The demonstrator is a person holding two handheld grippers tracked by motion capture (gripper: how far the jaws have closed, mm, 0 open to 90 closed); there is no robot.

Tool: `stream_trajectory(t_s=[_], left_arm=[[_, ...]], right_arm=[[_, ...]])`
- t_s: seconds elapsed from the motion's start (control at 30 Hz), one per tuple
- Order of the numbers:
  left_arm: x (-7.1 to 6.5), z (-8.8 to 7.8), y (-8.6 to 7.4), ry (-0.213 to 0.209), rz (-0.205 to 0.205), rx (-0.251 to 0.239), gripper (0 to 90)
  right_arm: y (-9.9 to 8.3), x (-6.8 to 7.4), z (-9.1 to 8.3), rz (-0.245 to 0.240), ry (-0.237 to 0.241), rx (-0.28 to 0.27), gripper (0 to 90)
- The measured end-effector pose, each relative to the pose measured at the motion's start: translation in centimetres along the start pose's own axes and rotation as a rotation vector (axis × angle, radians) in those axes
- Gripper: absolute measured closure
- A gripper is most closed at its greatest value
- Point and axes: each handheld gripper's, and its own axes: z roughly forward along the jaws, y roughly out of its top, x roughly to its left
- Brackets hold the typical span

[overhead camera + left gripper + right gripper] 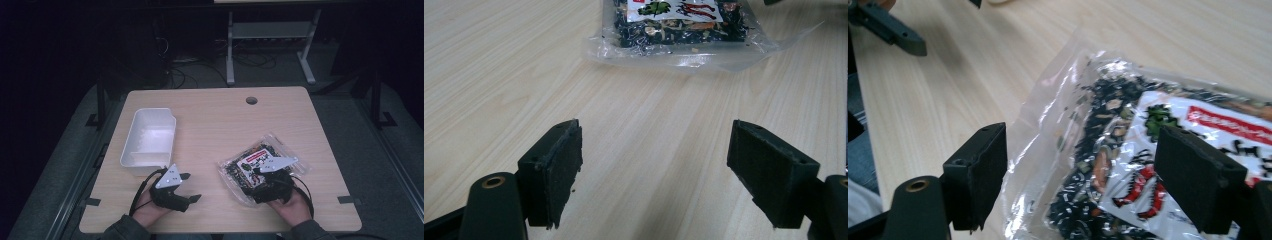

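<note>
Both tongs gape wide and empty, the right gripper [1080,185] poised over the near end of the clear food packet [260,165] probably to pinch it, the left gripper [654,175] waiting above bare table [210,125] beside the white bin [149,140].

The high view looks forward and down over the whole table [210,120]. The 2 gripper views sit low and close (nearly at tabletop level); all 3 share the clear packet [260,165] [679,30] [1128,150].
</note>
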Motion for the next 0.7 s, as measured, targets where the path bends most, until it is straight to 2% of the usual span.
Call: stream_trajectory(t_s=[0.13, 0.37, 0.4, 0.43, 0.7], left_arm=[[0.0, 0.1, 0.0, -0.002, 0.005, 0.001, 21.4], [-0.1, 0.1, 0.0, -0.006, 0.018, 0.007, 21.4], [-0.1, 0.1, 0.0, -0.006, 0.018, 0.007, 21.4], [-0.1, 0.2, 0.0, -0.006, 0.019, 0.007, 21.4], [-0.2, 0.2, 0.1, -0.016, 0.021, 0.0, 21.4]], right_arm=[[0.4, -1.1, -0.9, 0.01, -0.041, -0.004, 21.5], [-0.3, -3.9, -2.9, 0.09, -0.121, -0.02, 21.4], [-0.3, -3.9, -2.9, 0.09, -0.121, -0.02, 21.4], [-0.4, -4.6, -3.5, 0.111, -0.136, -0.028, 22.4], [-0.8, -6.2, -5.5, 0.149, -0.193, -0.068, 24.6]])
